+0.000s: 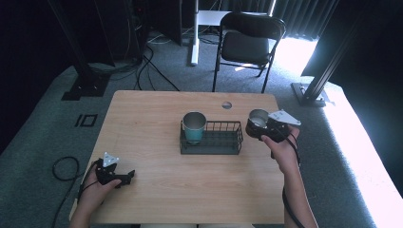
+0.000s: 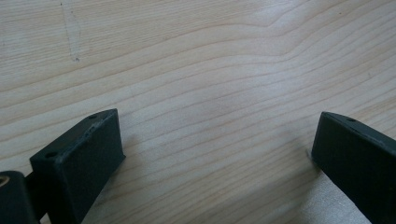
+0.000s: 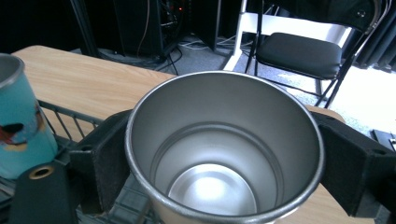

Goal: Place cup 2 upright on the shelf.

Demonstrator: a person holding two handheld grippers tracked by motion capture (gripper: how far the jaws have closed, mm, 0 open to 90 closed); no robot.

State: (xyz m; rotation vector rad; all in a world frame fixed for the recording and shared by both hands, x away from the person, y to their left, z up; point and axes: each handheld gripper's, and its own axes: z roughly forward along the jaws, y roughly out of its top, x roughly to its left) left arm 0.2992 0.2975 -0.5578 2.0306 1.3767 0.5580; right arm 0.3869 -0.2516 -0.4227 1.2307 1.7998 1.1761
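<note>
A light wooden table (image 1: 157, 190) fills the middle of the high view, with a small round hole (image 1: 226, 105) near its far edge. Beyond it, on the grey carpet, stands a black folding chair (image 1: 247, 45).

At the centre of the tabletop sits a dark wire basket (image 1: 216, 140), long side facing the person. A teal cup (image 1: 194, 127) with a metal rim stands upright in the basket's left end; in the right gripper view it shows at the left edge, with a dark mark on its side.

The right gripper (image 1: 260, 124) is held up just off the basket's right end, at the table's right edge, in the person's right hand (image 1: 283, 151). Its jaws are clamped on a steel cup (image 1: 258, 118), one pad on each side of the wall. In the right gripper view the steel cup (image 3: 224, 154) is upright, mouth open to the camera, its shiny inside empty, and the basket's wire rim lies just below and to the left of it.

The left gripper (image 1: 124, 178) rests low at the near left of the table in the left hand (image 1: 92, 192), well apart from the basket. In the left gripper view its jaws stand wide apart over bare wood, holding nothing.
</note>
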